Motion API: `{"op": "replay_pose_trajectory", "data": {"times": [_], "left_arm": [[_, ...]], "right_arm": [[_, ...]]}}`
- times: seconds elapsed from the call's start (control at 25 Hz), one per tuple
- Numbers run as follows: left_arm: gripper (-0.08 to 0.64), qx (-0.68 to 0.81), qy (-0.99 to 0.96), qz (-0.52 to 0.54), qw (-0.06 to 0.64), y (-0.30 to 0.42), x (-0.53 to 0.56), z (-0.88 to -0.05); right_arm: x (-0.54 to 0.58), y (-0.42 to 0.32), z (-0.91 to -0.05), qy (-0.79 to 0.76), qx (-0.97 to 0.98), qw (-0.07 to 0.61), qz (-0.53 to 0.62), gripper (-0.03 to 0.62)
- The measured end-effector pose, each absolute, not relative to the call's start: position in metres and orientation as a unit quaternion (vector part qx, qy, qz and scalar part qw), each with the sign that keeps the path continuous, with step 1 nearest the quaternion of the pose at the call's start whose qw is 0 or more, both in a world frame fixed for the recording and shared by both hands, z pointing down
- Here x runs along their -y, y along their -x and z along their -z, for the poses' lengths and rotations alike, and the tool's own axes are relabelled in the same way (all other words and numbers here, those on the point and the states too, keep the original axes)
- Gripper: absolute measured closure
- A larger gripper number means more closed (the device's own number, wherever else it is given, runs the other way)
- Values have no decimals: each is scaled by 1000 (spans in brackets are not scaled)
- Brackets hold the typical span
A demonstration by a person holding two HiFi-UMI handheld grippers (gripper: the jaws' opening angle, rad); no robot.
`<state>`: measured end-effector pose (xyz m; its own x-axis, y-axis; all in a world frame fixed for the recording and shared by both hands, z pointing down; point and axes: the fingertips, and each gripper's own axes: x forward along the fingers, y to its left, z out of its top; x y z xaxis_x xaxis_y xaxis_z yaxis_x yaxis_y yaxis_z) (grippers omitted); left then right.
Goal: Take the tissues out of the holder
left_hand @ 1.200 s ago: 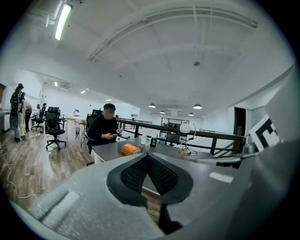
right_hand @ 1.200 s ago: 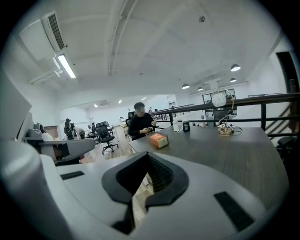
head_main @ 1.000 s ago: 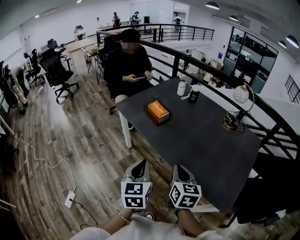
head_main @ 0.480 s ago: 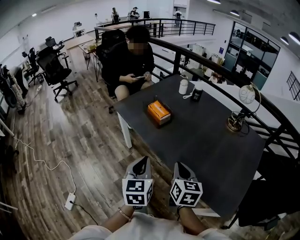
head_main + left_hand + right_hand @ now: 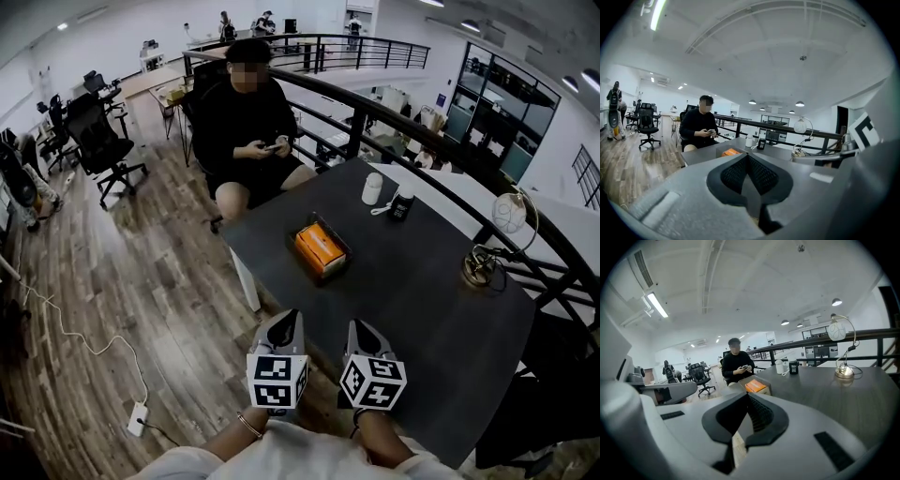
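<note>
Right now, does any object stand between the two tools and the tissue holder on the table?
Nothing visible does. The table is bare between the left tool, the right tool and the tissue holder. The white bottle, black cup and lamp stand aside.

Bright ceiling lights (image 5: pixel 657 305); strong fisheye warp, dark vignetted corners.
</note>
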<state>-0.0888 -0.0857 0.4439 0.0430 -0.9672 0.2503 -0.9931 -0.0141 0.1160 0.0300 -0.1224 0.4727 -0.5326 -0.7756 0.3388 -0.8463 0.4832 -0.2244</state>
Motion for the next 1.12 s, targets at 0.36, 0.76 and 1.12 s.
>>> {"op": "replay_pose_trajectory", "data": {"times": [0.36,0.76,1.12], "left_arm": [[572,679,-719,-57,135,131,172,-443],[572,663,-733,-68,136,158,242,-446],[572,661,-728,-88,158,155,265,-463]], "right_arm": [[204,12,-467,-482,850,93,-189,584],[268,40,-464,-497,842,81,-195,584],[293,42,-478,-481,843,93,-223,586]]}}
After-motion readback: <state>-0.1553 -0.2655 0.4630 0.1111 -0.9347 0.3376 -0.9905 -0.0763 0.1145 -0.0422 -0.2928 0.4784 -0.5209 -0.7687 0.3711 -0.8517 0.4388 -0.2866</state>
